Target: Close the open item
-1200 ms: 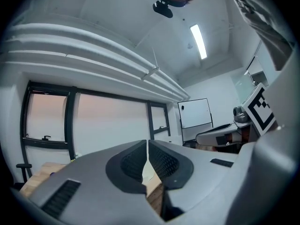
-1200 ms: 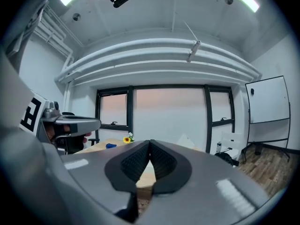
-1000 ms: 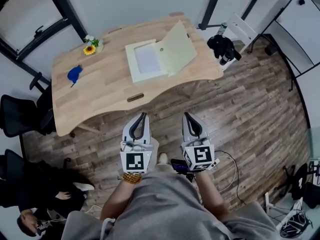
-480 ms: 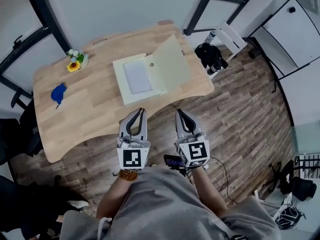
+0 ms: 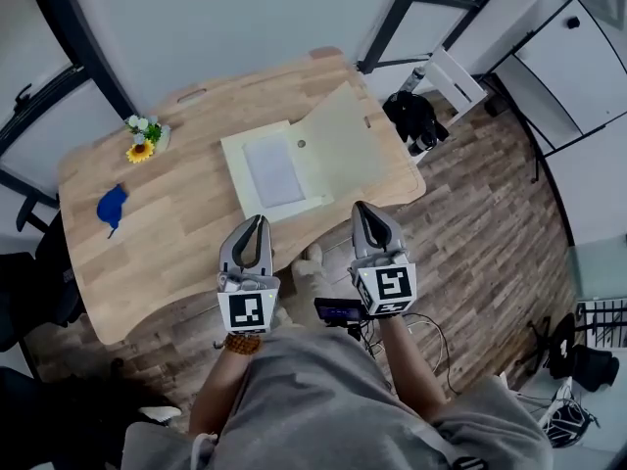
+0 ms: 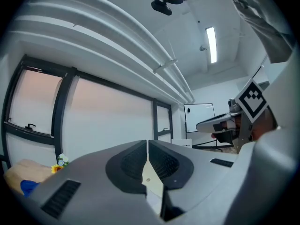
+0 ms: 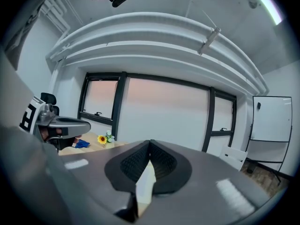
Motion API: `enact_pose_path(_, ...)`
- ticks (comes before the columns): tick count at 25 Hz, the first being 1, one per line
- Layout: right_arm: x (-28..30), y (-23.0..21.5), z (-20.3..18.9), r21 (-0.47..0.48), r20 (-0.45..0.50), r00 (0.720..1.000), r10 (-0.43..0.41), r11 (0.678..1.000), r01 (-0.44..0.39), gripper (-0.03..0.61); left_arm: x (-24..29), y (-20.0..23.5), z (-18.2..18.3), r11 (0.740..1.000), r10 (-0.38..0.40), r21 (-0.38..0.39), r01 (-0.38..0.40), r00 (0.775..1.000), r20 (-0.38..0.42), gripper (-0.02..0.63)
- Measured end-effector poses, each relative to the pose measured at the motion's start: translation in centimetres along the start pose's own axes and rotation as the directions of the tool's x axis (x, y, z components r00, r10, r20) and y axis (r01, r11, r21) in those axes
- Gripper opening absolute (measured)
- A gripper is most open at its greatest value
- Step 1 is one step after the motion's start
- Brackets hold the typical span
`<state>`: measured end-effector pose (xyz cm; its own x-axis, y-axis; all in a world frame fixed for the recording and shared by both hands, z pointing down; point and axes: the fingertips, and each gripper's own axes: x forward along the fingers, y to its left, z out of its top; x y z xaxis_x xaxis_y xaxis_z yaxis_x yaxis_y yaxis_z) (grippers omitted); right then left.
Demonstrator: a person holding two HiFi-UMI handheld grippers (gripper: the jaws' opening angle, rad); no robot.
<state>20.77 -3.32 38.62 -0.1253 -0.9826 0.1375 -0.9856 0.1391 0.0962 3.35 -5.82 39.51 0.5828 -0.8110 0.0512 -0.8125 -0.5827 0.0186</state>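
Hovering side by side, the left gripper (image 5: pixel 255 225) and the right gripper (image 5: pixel 362 211) show their tips over the near edge of the wooden table (image 5: pixel 186 233) in the head view. Each gripper view shows its tongs pressed together with nothing between the ribbed pads: the left gripper (image 6: pixel 148 144) and the right gripper (image 7: pixel 150 144) are both empty. The cube on each carries a black-and-white square marker facing up.

The open item is a flat cream box (image 5: pixel 294 164), lying mid-table at about 12 o'clock from the grippers and apart from both. Its base holds a pale grey panel (image 5: pixel 273 170), and its lid (image 5: pixel 345 150) stands tilted open on the right side.

At 10 o'clock a small blue object (image 5: pixel 112 206) lies near the table's left end; at 11 o'clock a sunflower sprig (image 5: pixel 142 140) sits by the far edge. At 1 o'clock, off the table, a black bag (image 5: pixel 413 117) rests against a white chair (image 5: pixel 456 78). A beaded bracelet (image 5: pixel 242 343) circles the left wrist.
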Motion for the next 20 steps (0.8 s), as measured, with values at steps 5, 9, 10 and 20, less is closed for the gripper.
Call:
enact_pose_path(5, 4.2, -4.1, -1.6, -0.032, -0.028, 1.0, -0.011, 0.999, 0.011, 0.012, 2.1, 3.5, -1.4, 0.997, 0.074, 0.019, -0.073, 0.997, -0.016, 0.02)
enact_pose_path(9, 7.7, -7.1, -3.8, -0.047, -0.087, 0.996, 0.0, 0.999, -0.004, 0.021, 4.2, 6.4, -1.8, 0.99, 0.124, 0.074, -0.124, 0.992, -0.004, 0.02)
enact_pose_path(10, 8.6, -7.8, -4.4, -0.047, -0.104, 0.995, 0.003, 0.999, -0.008, 0.025, 4.6, 6.9, -2.1, 0.988, 0.128, 0.089, -0.127, 0.992, -0.01, 0.02)
enact_pose_path(20, 14.6, -16.0, -10.5, -0.097, -0.289, 0.956, -0.047, 0.995, 0.02, 0.157, 7.7, 8.2, -16.0, 0.999, -0.028, 0.023, 0.037, 0.95, -0.31, 0.123)
